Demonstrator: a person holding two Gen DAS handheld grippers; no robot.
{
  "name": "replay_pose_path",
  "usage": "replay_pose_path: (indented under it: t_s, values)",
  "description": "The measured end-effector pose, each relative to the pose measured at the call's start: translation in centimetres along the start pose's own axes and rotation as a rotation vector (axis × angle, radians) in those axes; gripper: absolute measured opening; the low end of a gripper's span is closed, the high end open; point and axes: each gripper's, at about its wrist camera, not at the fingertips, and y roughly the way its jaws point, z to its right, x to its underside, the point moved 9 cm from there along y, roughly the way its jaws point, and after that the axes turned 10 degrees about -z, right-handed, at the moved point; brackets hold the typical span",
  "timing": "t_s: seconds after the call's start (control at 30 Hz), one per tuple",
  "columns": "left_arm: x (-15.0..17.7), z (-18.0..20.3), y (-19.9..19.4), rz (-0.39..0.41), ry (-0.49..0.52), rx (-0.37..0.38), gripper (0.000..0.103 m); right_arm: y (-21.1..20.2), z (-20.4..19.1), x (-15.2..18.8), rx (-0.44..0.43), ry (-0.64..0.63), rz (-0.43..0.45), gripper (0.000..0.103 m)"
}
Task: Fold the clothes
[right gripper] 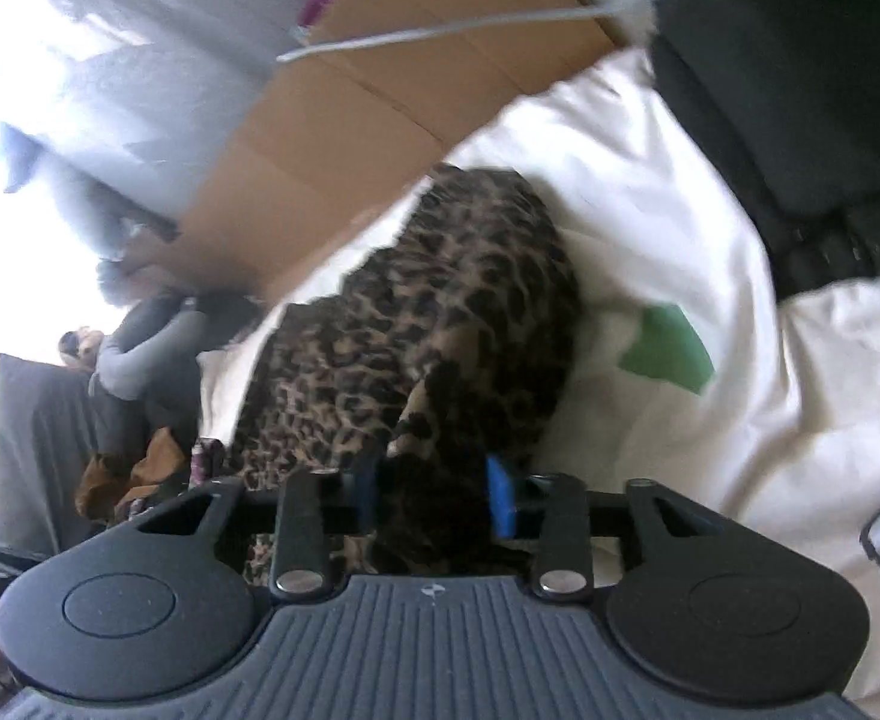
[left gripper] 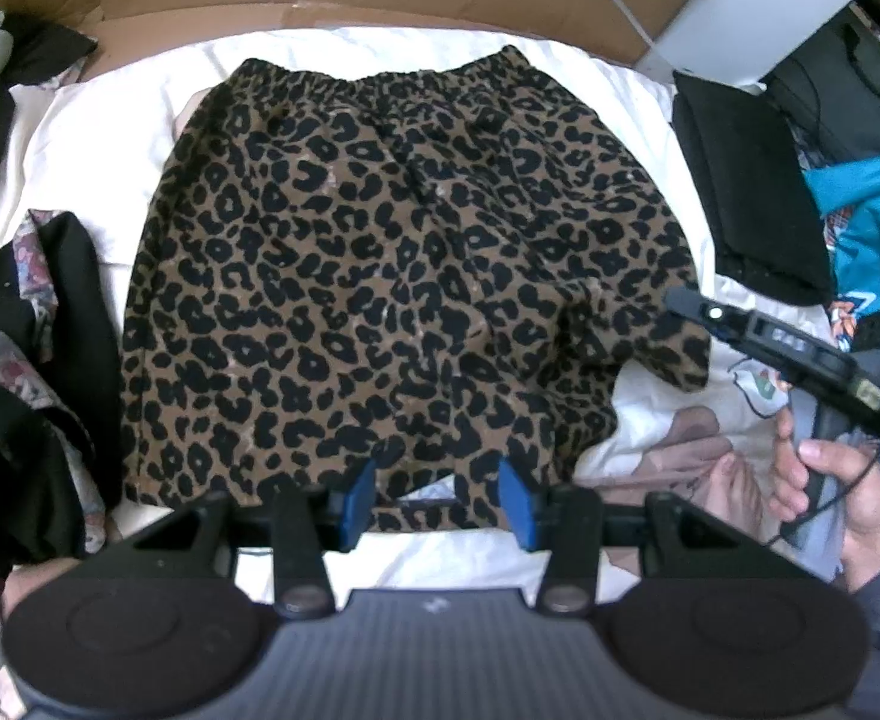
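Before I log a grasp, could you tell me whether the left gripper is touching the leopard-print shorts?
Cannot tell: left wrist view shows left gripper straddling shorts' hem.

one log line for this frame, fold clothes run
item: leopard-print shorts flat on white sheet | left gripper: open at hem | right gripper: at shorts' corner

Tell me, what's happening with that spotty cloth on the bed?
A person is folding clothes with two hand-held grippers. The leopard-print garment lies spread flat on the white sheet. The left gripper sits open at its near hem, and the right gripper has cloth at its right corner between its fingers. Nothing is folded over yet.
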Motion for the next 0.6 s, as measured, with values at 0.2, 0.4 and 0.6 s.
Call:
replay_pose_path:
  t_s: [0.2,0.4,0.6]
  values:
    - [-0.2,0.1,0.0,0.002,0.000,0.001,0.048,-0.1,0.8,-0.3,0.036,0.042,0.048,0.030]
    - [-0.6,0.3,0.2,0.008,0.018,-0.013,0.048,0.3,0.0,0.1,0.003,0.008,-0.027,0.030]
    - [-2.1,0.3,-0.7,0.053,-0.010,-0.016,0.048,2.8,-4.3,3.0,-0.079,-0.142,-0.170,0.031]
